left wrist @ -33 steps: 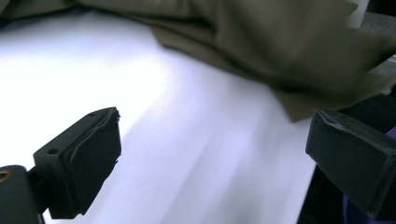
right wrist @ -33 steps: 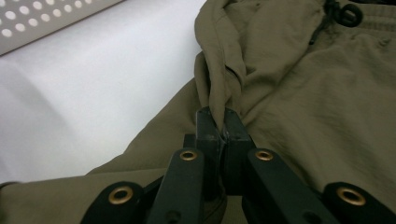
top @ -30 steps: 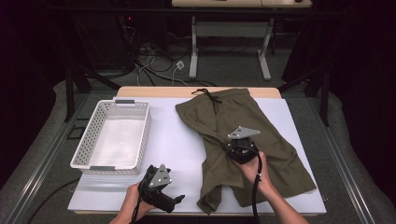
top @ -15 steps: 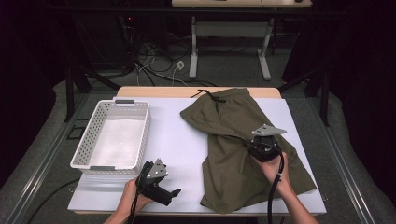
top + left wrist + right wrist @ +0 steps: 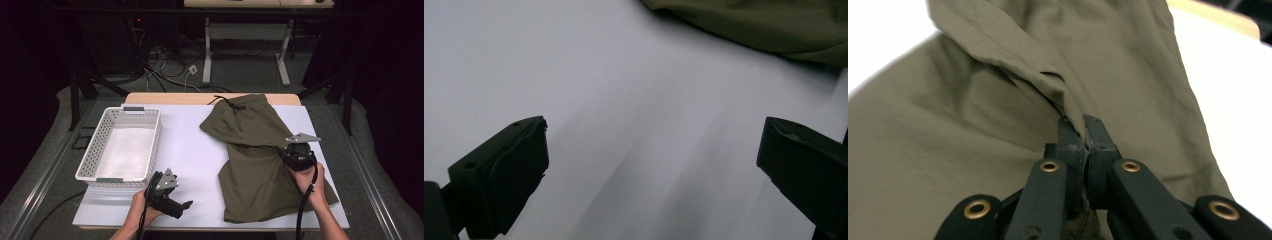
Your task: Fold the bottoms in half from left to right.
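Olive-green shorts (image 5: 255, 155) lie on the right half of the white table, drawstring waistband at the far edge. My right gripper (image 5: 289, 149) is shut on a pinched fold of the shorts (image 5: 1048, 80), pulled across over the rest of the cloth; in the right gripper view the jaws meet on that fold at the right gripper (image 5: 1083, 131). Near the front edge, left of the shorts, my left gripper (image 5: 186, 205) stands open over bare table. In the left gripper view the left gripper (image 5: 651, 160) has wide-apart jaws with nothing between them, and the shorts' edge (image 5: 764, 25) lies beyond.
A white perforated basket (image 5: 90, 160) stands empty on the left of the table (image 5: 185, 145). A wooden strip runs along the table's far edge. Cables and table legs lie on the floor behind. Each gripper trails a black cable off the front edge.
My right gripper has carried the pinched fold of the shorts to the right, folding the left leg over the other. The left gripper has barely shifted.
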`<action>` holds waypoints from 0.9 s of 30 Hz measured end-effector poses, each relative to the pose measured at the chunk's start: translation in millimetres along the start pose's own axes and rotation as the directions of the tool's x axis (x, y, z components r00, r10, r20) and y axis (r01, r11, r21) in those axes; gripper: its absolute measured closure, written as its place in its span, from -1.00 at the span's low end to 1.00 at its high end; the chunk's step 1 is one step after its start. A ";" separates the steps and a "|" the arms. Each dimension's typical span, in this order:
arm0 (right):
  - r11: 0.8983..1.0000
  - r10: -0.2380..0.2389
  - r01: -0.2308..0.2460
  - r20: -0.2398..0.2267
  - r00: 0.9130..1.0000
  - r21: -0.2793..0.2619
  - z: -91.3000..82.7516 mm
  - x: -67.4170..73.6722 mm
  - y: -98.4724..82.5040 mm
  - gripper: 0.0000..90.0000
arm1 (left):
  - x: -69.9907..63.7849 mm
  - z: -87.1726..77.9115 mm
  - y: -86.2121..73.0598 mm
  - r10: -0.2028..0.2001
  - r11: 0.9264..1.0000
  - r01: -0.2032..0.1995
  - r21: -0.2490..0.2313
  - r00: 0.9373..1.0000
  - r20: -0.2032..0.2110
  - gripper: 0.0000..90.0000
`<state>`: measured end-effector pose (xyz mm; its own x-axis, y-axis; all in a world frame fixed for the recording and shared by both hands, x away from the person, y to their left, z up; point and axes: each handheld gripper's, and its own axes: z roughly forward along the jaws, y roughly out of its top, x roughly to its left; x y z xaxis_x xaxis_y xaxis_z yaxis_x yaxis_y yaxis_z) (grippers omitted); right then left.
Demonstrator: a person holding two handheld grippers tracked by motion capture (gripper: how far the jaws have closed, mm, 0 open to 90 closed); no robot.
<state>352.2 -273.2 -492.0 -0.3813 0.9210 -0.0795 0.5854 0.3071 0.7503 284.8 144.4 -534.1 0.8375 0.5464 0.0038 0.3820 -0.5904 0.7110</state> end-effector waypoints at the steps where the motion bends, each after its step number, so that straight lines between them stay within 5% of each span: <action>1: 1.000 0.000 -0.001 0.007 1.000 0.027 4.1 -2.7 -1.8 0.96 | 0.4 0.7 -0.6 -0.001 1.000 0.001 0.003 1.000 0.002 -1.00; 5: 0.989 -0.018 0.017 0.006 1.000 0.145 26.9 -5.9 -12.4 0.95 | 2.6 2.6 -1.4 -0.009 1.000 0.009 0.012 1.000 0.005 -1.00; 8: 0.983 -0.031 0.031 -0.004 1.000 0.183 35.4 -4.2 -14.8 0.83 | 3.4 2.6 -1.3 -0.005 1.000 0.005 0.012 1.000 0.004 -1.00; 17: 0.987 -0.089 0.094 -0.049 0.995 0.126 31.8 1.3 -5.2 -0.11 | 2.4 2.0 -1.0 -0.002 1.000 0.002 0.008 1.000 0.001 -1.00; 21: 0.988 -0.116 0.122 -0.064 0.991 0.094 29.7 6.8 0.9 -0.31 | 1.7 2.5 -0.7 -0.002 1.000 0.002 0.006 1.000 0.003 -1.00; 27: 0.986 -0.154 0.159 -0.082 0.985 0.057 30.6 13.8 9.0 -0.30 | 1.5 1.9 -0.7 -0.006 1.000 0.006 -0.001 1.000 -0.002 -1.00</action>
<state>374.1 -250.4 -506.4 -0.5245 0.8399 -0.1398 0.5569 0.4626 0.6899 286.6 144.5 -536.0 0.8347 0.5507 0.0010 0.3863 -0.5869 0.7116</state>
